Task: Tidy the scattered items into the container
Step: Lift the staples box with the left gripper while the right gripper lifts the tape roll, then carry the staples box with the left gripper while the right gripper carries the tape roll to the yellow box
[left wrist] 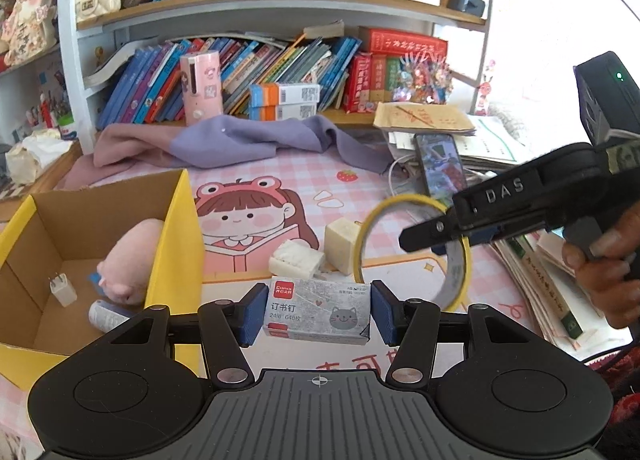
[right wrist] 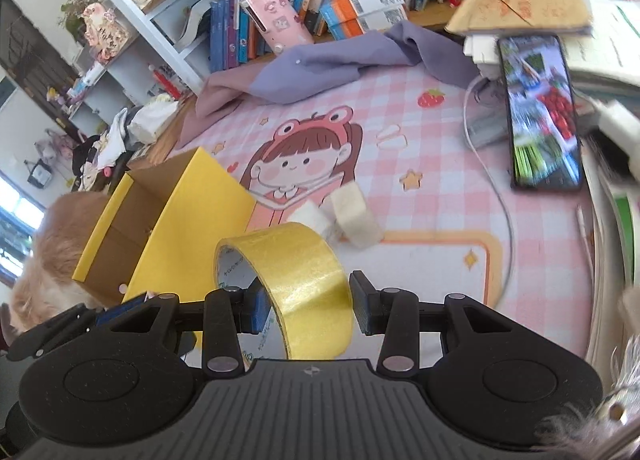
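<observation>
While the left tongs (left wrist: 318, 312) clamp a staple box (left wrist: 318, 310) above the desk (left wrist: 352, 179), the yellow container (left wrist: 100, 244) sits just left. Seen from the right wrist, the right tongs (right wrist: 308, 310) pinch the wall of a yellow tape roll (right wrist: 304, 288), lifted beside the container.

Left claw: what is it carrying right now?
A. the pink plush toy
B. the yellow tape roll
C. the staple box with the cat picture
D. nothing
C: in the left wrist view the left claw has its blue pads pressed against both ends of the staple box.
</observation>
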Motion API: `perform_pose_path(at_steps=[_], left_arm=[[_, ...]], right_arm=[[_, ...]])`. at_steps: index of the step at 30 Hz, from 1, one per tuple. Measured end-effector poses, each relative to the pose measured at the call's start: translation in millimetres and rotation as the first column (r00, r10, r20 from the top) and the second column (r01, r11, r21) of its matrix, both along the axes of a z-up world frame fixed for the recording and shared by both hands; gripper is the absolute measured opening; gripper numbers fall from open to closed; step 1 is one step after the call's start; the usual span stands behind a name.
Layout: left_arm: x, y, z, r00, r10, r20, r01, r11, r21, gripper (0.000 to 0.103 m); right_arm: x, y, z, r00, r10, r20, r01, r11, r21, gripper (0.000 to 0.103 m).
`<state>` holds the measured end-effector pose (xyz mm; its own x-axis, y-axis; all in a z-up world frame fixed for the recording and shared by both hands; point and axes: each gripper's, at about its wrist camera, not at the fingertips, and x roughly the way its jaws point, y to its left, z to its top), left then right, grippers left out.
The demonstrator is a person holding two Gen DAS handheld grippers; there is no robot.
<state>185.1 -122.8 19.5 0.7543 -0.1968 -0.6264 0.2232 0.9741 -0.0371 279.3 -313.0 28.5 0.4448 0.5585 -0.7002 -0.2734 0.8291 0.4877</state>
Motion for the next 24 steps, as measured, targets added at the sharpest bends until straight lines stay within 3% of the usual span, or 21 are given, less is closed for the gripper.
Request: perform_pose_path(at_steps=[7,24], left_arm=[[-29.3,17.9,3.7,0.998,-0.067,0.016,0.067,0.998,0.013,0.054],[-107.0,90.0,8.4,0.990,-0.138,0.021,0.138,0.990,-0.015,0.054]], right_arm=[[-41.8,13.1,-7.6,0.994,-0.089,-0.063,0.090,0.996,0.015,0.039],[-160.7,81.3,0.5,0.989,-0.141,-0.037,0.141,0.990,-0.007,0.039]])
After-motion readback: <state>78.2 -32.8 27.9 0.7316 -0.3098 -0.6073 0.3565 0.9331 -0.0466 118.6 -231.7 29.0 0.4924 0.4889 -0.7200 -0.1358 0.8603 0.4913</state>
